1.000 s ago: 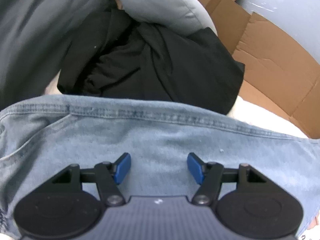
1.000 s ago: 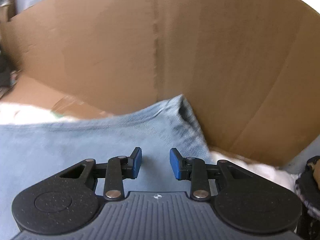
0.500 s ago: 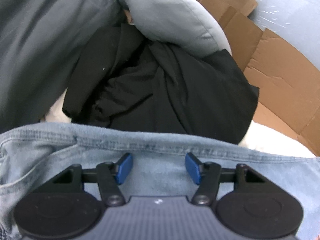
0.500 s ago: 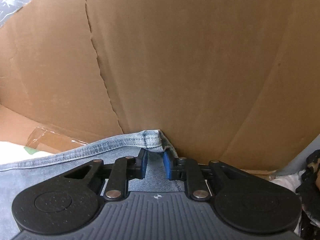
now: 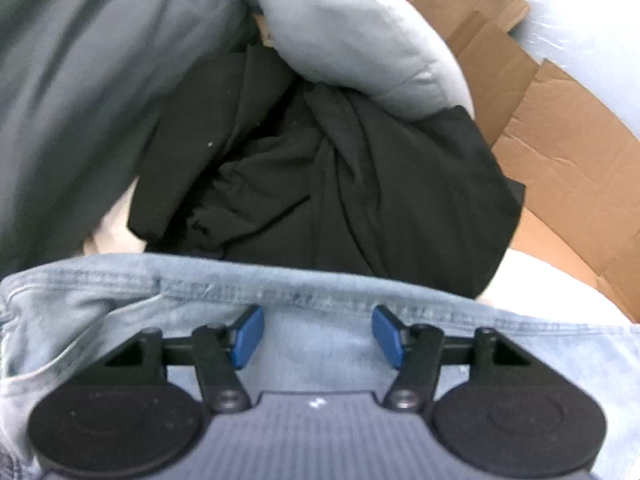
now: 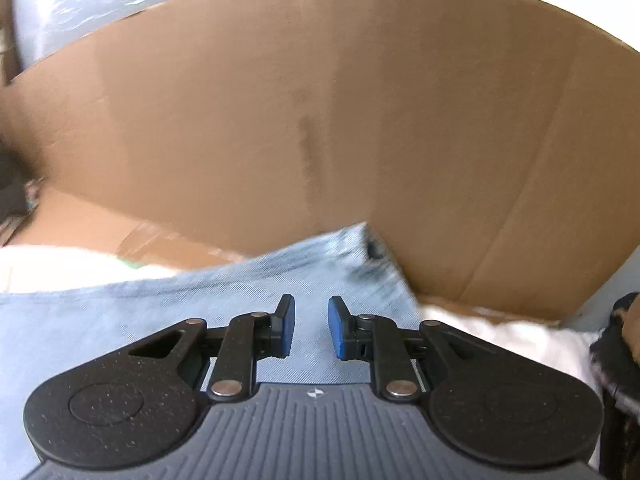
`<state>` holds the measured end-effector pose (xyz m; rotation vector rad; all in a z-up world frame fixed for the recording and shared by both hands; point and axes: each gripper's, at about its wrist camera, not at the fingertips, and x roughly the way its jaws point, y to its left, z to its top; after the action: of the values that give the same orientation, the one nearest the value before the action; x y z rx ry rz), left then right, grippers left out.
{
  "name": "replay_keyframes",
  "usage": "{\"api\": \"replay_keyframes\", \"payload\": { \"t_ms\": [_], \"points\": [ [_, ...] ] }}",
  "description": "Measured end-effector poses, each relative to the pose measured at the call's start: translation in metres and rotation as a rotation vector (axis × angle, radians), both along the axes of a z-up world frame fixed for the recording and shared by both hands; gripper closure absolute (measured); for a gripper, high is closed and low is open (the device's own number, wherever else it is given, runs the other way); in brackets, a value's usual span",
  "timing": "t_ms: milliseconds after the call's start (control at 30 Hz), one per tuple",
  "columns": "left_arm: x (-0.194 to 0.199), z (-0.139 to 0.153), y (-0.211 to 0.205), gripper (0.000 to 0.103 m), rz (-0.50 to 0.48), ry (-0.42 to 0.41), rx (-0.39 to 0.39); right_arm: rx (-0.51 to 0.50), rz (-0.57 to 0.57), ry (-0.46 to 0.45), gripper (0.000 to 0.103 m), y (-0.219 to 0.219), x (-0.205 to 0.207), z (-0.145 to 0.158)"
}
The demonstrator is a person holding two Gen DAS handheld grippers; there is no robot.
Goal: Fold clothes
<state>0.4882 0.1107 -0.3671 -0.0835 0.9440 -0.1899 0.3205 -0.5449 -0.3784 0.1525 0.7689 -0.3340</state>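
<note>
While both claws gape, jeans (image 5: 320,344) lie flat.

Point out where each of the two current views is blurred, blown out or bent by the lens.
Left wrist view: the grey fabric at upper left is motion-smeared, and the denim hem bows with fisheye distortion. Right wrist view: the denim corner is blurred, the white surface at left is overexposed, and the cardboard wall arches.

A big cardboard wall (image 6: 320,120) stands close ahead on the right, blocking the way. On the left, a black pile of clothes (image 5: 340,184) and a grey pillow (image 5: 352,36) fill the space ahead.
</note>
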Motion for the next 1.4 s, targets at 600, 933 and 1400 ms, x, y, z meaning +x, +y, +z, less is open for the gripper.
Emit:
{"api": "replay_keyframes", "payload": {
  "t_ms": [600, 933, 1400],
  "points": [
    [-0.094, 0.003, -0.085, 0.041, -0.366, 0.015, -0.003, 0.127, 0.329, 0.057, 0.077, 0.151, -0.011, -0.028],
    [-0.088, -0.036, -0.137, 0.04, -0.457, 0.061, 0.015, 0.115, 0.406, 0.087, 0.073, 0.197, 0.009, -0.047],
    [-0.068, -0.029, -0.157, 0.038, -0.465, 0.018, 0.045, 0.11, 0.272, 0.075, 0.073, 0.193, 0.099, -0.054]
  ]
}}
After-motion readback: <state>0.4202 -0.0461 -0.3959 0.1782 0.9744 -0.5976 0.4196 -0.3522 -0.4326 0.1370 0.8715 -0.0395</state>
